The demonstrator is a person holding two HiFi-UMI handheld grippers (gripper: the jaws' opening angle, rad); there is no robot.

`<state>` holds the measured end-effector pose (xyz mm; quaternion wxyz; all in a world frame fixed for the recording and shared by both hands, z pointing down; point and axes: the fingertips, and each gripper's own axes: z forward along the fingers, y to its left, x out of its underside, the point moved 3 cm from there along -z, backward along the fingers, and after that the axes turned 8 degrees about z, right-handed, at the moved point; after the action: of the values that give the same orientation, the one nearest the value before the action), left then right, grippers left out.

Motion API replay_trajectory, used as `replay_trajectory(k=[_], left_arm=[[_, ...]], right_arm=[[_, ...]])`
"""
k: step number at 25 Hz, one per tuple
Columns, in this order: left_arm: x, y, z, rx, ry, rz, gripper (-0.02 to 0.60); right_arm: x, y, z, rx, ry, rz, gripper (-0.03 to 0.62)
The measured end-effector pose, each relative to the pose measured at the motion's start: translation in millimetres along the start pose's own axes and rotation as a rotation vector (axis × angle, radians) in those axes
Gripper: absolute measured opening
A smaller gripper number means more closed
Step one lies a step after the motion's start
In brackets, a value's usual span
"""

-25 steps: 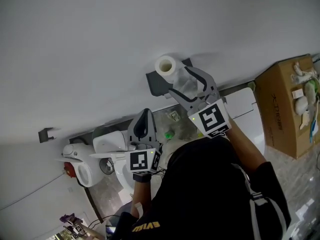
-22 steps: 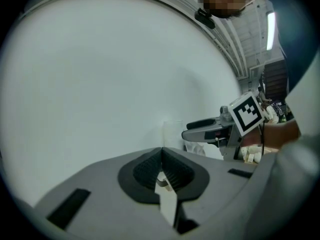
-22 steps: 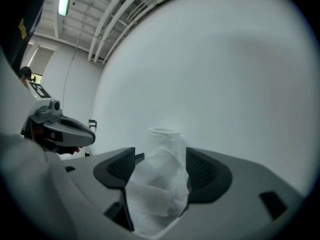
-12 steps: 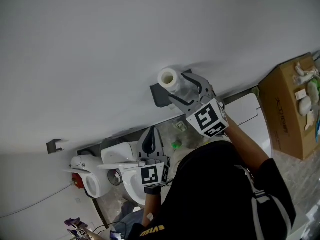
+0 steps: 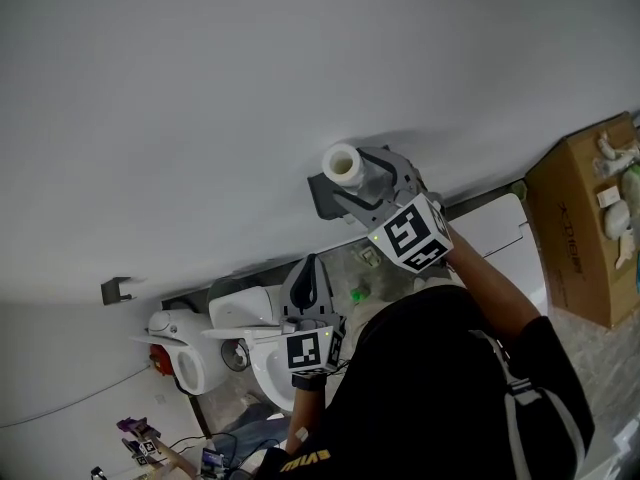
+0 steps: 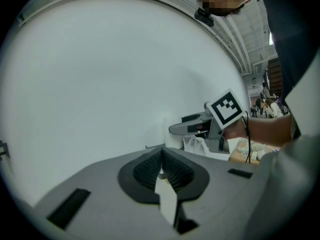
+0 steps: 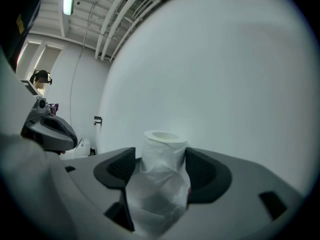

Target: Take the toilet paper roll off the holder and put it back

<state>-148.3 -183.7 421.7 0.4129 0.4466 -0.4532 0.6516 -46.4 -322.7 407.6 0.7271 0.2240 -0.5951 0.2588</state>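
Right gripper (image 7: 160, 155) has its jaws clamped on both sides of the toilet paper roll (image 5: 343, 164), holding it against the white wall right at the grey holder (image 5: 322, 198). Whether the roll sits on the holder cannot be told. Below the holder, the left gripper (image 6: 161, 159) has its jaws pressed together on nothing, above a white toilet (image 5: 240, 313).

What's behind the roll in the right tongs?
Right gripper view: only bare wall shows behind the roll, clamped in the right tongs. Head view shows the grey holder on the wall by it; any peg is covered by the roll.
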Motion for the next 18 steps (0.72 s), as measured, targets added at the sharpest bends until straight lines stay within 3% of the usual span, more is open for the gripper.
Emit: replay_trajectory(k=[18], left_arm=[[1.3, 1.3, -4.4, -0.002, 0.0, 0.01, 0.011]], right_arm=[[-1.3, -2.3, 0.5, 0.011, 0.01, -0.001, 0.273]])
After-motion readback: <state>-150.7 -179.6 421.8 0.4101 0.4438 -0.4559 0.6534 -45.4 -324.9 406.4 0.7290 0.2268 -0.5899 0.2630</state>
